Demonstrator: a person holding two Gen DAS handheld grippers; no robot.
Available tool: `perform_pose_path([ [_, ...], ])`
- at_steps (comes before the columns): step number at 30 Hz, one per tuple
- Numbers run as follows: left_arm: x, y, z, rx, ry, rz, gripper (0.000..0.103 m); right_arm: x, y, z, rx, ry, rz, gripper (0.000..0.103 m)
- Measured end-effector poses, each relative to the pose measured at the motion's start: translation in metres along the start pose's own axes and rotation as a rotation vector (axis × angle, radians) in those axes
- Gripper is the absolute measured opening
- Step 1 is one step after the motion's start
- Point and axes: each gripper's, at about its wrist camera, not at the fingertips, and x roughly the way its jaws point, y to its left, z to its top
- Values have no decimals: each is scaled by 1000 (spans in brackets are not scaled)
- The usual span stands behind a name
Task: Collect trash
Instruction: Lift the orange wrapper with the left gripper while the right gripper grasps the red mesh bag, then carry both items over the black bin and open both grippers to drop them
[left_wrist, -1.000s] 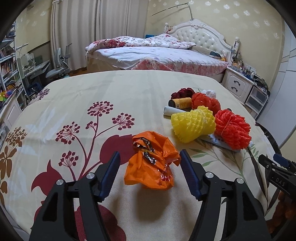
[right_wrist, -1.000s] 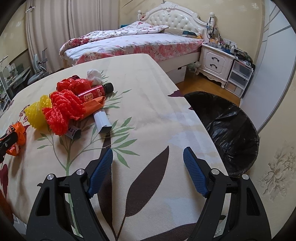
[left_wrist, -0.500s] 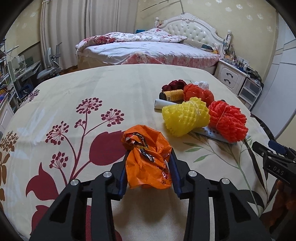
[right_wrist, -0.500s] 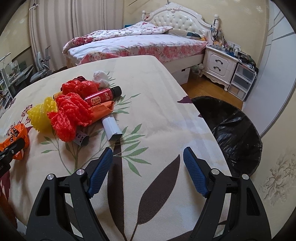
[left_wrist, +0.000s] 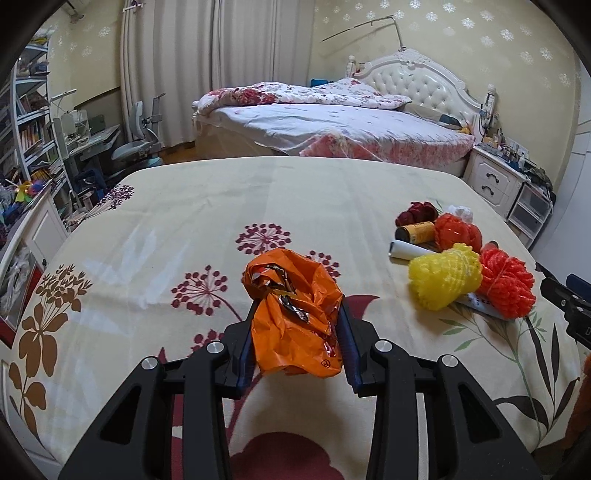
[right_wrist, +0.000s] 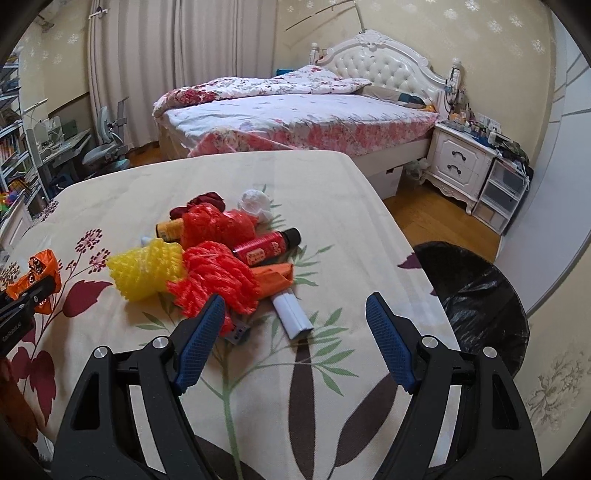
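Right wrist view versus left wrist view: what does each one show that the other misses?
Only the right wrist view shows the black-lined trash bin beside the table and the red bottle with black cap. Only the left wrist view shows the left gripper shut on the crumpled orange plastic bag. Both show the yellow foam net and red foam nets.

Left gripper (left_wrist: 297, 332) jaws clamped on their load; right gripper (right_wrist: 295, 332) jaws spread wide, pointing toward 12 o'clock.

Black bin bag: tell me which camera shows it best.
The right wrist view. There the black bin bag sits open on the floor beside the table, its rim and inside visible. The left wrist view does not show it.
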Motion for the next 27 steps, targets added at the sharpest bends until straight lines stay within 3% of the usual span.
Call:
perform_pose_path([
  [11, 9, 20, -2, -50, 22, -9, 39, 32, 38, 6, -100, 31, 8, 75],
  [12, 10, 19, -2, -52, 23, -13, 39, 33, 40, 5, -108, 35, 12, 68],
  [15, 10, 20, -3, -54, 23, -22, 39, 35, 40, 4, -100, 57, 58, 32],
  [19, 9, 16, -5, -47, 19, -30, 39, 29, 38, 3, -92, 46, 75, 24],
  [27, -2, 0, -2, -27, -3, -61, 39, 10, 33, 4, -81, -6, 85, 18],
])
